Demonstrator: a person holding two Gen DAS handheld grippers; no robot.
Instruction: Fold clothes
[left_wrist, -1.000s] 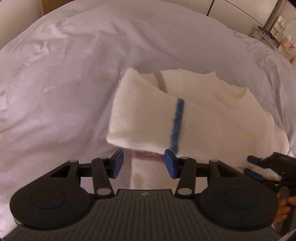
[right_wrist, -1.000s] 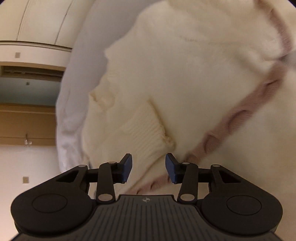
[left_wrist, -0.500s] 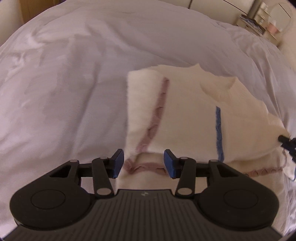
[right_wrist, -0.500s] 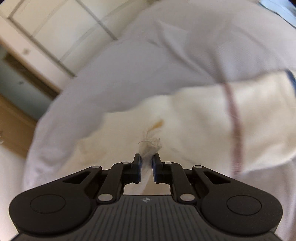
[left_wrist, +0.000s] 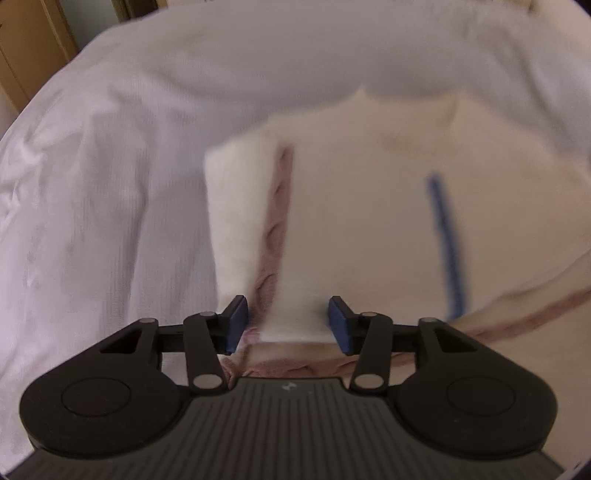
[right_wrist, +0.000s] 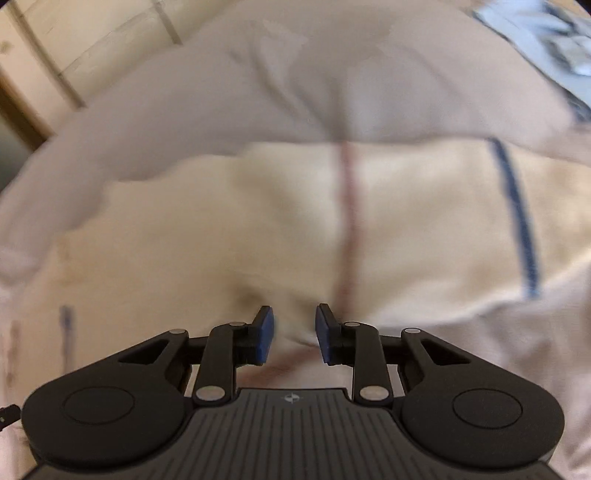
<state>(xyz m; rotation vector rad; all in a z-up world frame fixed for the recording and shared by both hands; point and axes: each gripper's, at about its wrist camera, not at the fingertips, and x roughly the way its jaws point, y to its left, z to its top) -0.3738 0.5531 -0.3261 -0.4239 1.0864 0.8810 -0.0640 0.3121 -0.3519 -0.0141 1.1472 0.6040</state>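
Note:
A cream knit sweater (left_wrist: 362, 221) with a pink cable stripe (left_wrist: 275, 236) and a blue stripe (left_wrist: 445, 243) lies folded on a white bed cover. My left gripper (left_wrist: 288, 323) is open, its jaws either side of the folded sweater's near edge. In the right wrist view the same sweater (right_wrist: 258, 229) fills the middle, with its pink stripe (right_wrist: 345, 229) and blue stripe (right_wrist: 517, 221). My right gripper (right_wrist: 293, 334) is open and empty just above the sweater's near edge. Both views are blurred by motion.
The white bed cover (left_wrist: 110, 184) spreads wide to the left and behind the sweater. A wooden door frame (left_wrist: 22, 55) stands at the far left. In the right wrist view, white cupboard doors (right_wrist: 74, 48) stand behind the bed and some papers (right_wrist: 546, 33) lie far right.
My right gripper was shut on a bit of the sweater half a second ago and has opened and let it go. The folded sleeve part has come down flat. My left gripper has moved closer.

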